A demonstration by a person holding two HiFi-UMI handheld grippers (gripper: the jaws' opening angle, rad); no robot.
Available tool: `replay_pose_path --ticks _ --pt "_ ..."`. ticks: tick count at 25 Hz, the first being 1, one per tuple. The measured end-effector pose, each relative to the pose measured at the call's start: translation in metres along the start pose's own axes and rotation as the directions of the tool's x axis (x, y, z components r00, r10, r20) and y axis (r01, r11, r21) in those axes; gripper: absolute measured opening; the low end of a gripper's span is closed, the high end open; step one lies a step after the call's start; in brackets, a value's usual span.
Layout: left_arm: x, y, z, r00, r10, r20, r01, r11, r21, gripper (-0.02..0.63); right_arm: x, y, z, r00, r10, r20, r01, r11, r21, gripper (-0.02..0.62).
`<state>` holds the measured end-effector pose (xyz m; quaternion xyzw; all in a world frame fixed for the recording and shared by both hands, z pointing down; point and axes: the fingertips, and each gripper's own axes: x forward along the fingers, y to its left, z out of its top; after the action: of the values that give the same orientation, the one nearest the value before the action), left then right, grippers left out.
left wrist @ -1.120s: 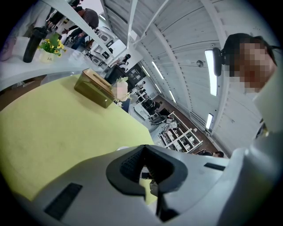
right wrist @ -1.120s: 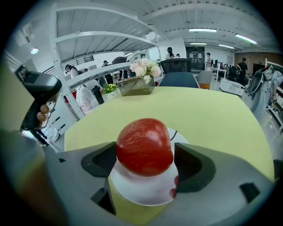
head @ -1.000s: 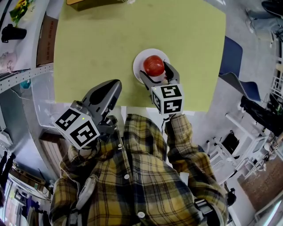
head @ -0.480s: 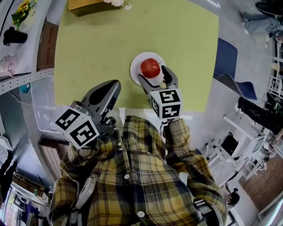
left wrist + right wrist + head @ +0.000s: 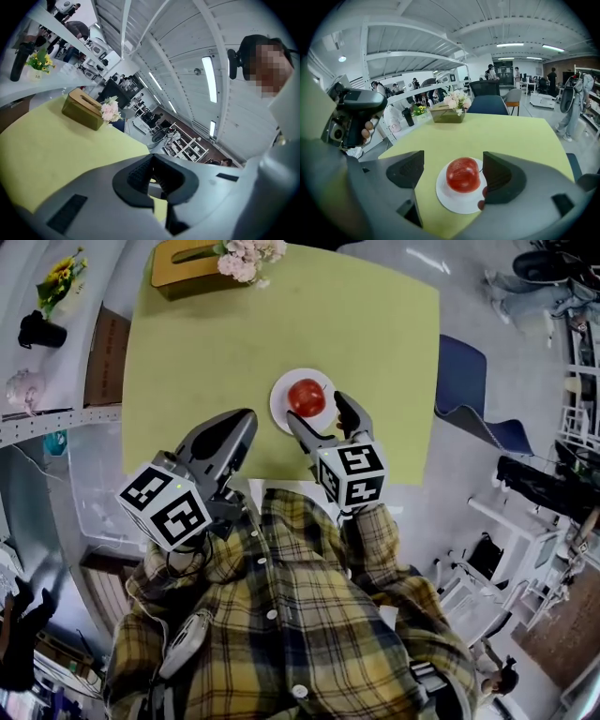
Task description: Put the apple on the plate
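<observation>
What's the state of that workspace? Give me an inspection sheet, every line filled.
Surface: yellow-green table, mostly bare.
Job's things: apple sits upright on the white plate, near the table's near edge.
Clutter: tissue box with pink flowers beside it, at the far edge.
Grippers: left gripper has its jaws together, holds nothing and is off the plate; right gripper has its jaws apart and grips nothing, with the apple just ahead between them.
Cables: nothing seen.
Surroundings: side shelf with a black vase on the left, blue chair on the right, people at the back of the hall.
</observation>
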<state>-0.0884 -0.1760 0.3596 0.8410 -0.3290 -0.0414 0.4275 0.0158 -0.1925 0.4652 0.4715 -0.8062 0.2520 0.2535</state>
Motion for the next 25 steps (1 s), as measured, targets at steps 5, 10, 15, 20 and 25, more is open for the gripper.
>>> replay_pose_path --ticks 5,10,15,20,25 --pt "0.000 -0.016 0.017 0.999 -0.031 0.023 0.030 0.998 0.046 0.008 -0.019 0.012 0.026 0.997 0.015 0.074 -0.014 1.000 -0.013 0.377" --pt "0.001 -0.033 0.039 0.996 -0.066 0.056 0.060 0.993 0.102 0.008 -0.043 0.037 0.064 0.981 0.087 0.174 -0.084 0.996 -0.022 0.376" --pt "0.005 -0.050 0.048 0.992 -0.100 0.074 0.089 0.986 0.142 0.008 -0.076 0.058 0.100 0.946 0.138 0.294 -0.131 0.990 -0.043 0.359" --pt "0.010 -0.068 0.055 0.986 -0.144 0.087 0.128 0.978 0.166 0.008 -0.111 0.068 0.127 0.905 0.185 0.383 -0.176 0.983 -0.057 0.296" --pt "0.019 -0.082 0.066 0.978 -0.185 0.093 0.165 0.968 0.190 0.008 -0.126 0.063 0.139 0.886 0.176 0.429 -0.176 0.984 -0.042 0.184"
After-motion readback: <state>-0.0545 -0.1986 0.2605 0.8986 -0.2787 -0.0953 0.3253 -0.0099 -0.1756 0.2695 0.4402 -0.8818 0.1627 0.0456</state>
